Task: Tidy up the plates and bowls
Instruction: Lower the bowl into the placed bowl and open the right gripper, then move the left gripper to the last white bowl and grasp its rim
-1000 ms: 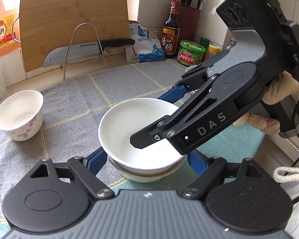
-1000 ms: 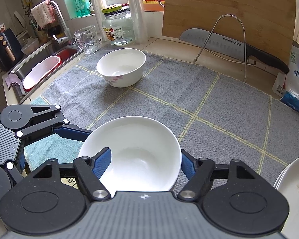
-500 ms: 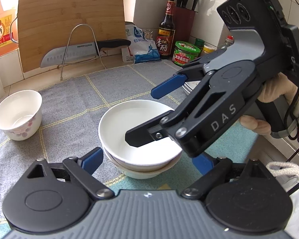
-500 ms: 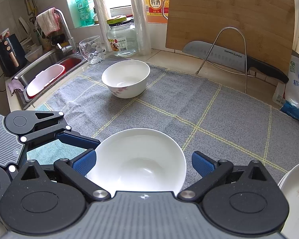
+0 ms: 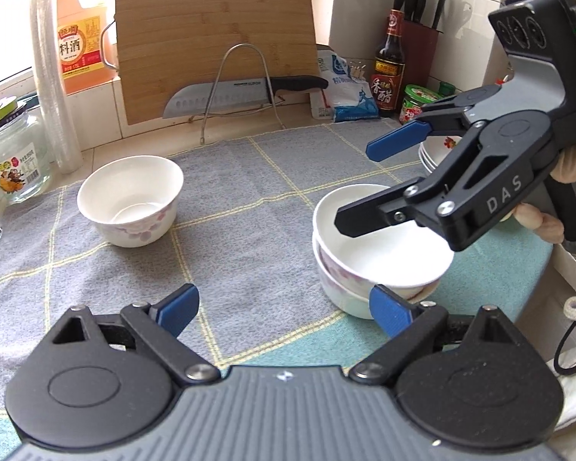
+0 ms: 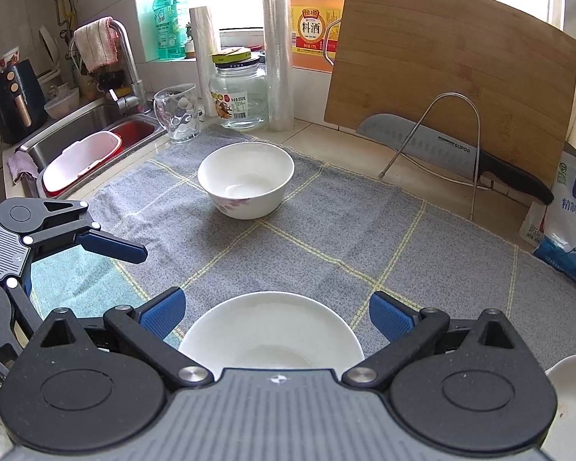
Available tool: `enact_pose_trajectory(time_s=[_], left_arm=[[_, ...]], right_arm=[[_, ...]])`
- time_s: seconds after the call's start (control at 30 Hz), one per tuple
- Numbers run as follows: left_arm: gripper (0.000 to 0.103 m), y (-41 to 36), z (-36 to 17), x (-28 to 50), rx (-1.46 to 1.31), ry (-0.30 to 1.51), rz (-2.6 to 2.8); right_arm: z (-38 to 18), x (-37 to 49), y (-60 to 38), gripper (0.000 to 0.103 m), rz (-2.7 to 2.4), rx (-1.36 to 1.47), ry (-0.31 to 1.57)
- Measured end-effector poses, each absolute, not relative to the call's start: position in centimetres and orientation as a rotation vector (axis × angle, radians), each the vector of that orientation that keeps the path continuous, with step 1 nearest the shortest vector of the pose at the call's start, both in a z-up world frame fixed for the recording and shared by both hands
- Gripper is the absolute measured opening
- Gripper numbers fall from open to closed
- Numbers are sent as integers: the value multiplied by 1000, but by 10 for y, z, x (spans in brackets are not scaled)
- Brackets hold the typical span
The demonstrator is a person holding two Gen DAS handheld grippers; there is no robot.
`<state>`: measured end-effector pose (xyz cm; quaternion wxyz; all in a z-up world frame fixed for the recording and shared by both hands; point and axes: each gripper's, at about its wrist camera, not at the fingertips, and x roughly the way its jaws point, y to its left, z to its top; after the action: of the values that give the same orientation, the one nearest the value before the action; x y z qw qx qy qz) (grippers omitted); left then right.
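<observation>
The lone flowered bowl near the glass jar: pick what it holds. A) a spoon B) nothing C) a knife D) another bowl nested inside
B: the flowered bowl shows a bare white inside in both views, while the only nested pair is the stacked bowls below the right gripper.

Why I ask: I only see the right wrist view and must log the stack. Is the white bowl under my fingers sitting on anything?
Observer: Yes. The white bowl is nested in a second bowl with purple flowers on its side.
Operator: Is my right gripper holding it?
Observer: No. The right gripper is open, with its lower finger over the bowl's inside, gripping nothing.
Operator: Anything behind my gripper?
Observer: A stack of white dishes stands just behind it.
</observation>
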<state>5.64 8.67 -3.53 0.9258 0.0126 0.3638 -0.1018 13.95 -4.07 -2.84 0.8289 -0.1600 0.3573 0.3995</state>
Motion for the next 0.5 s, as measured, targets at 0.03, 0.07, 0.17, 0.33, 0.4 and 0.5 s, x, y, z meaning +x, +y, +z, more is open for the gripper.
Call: enact_pose_trajectory(time_s=[0.03, 0.07, 0.17, 0.33, 0.4, 0.5], left_arm=[[95, 92, -36, 57, 24, 746, -195], [95, 98, -36, 58, 24, 746, -173], [95, 117, -37, 60, 25, 741, -124], [95, 147, -37, 71, 15, 737, -65], [95, 159, -36, 78, 14, 735, -47], [95, 176, -33, 91, 18, 730, -33]], right_arm=[[-28, 140, -37, 103, 847, -342, 755], [-28, 141, -34, 103, 846, -344, 752], [-27, 142, -22, 103, 848, -349, 742], [-28, 144, 1, 103, 830, -381, 722], [-29, 145, 10, 103, 822, -395, 719], [-31, 147, 24, 103, 814, -403, 718]])
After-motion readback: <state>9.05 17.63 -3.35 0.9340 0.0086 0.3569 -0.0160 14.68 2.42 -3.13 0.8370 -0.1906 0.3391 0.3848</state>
